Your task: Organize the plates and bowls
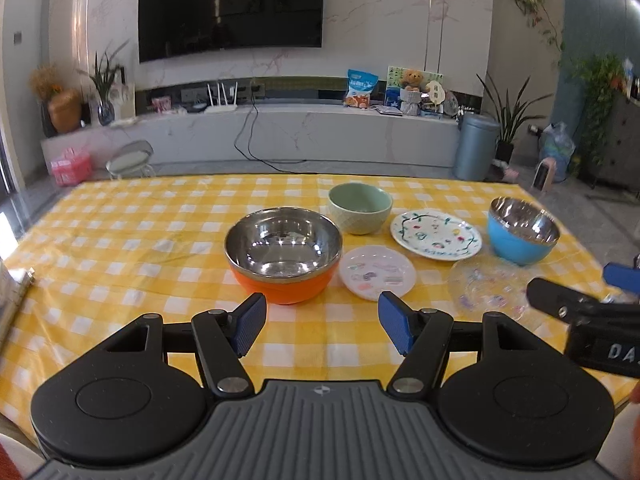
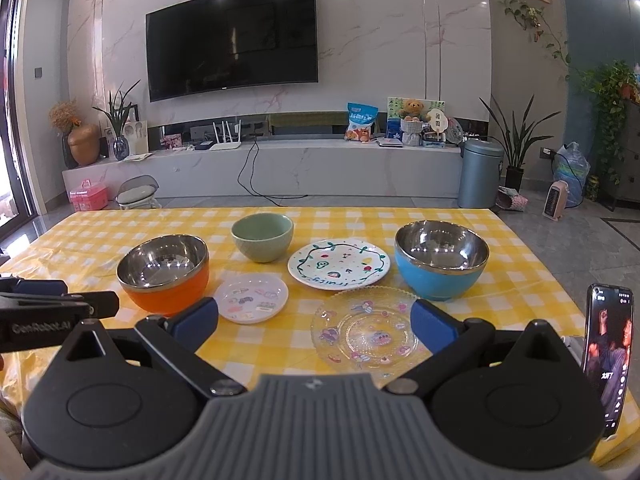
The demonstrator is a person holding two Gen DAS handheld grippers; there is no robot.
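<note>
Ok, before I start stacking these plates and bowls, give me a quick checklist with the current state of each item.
1. Left gripper open and empty: ok.
2. Right gripper open and empty: ok, jaws wide apart.
3. Clear glass plate reachable: ok, it lies flat just ahead of the right gripper.
4. Bowls empty: ok for the orange bowl, blue bowl and green bowl; nothing shows inside.
5. Plates unstacked and separate: ok, the small pink plate and painted white plate lie apart.
6. Phone propped at the right table edge clear of the right gripper's path: cannot tell.
</note>
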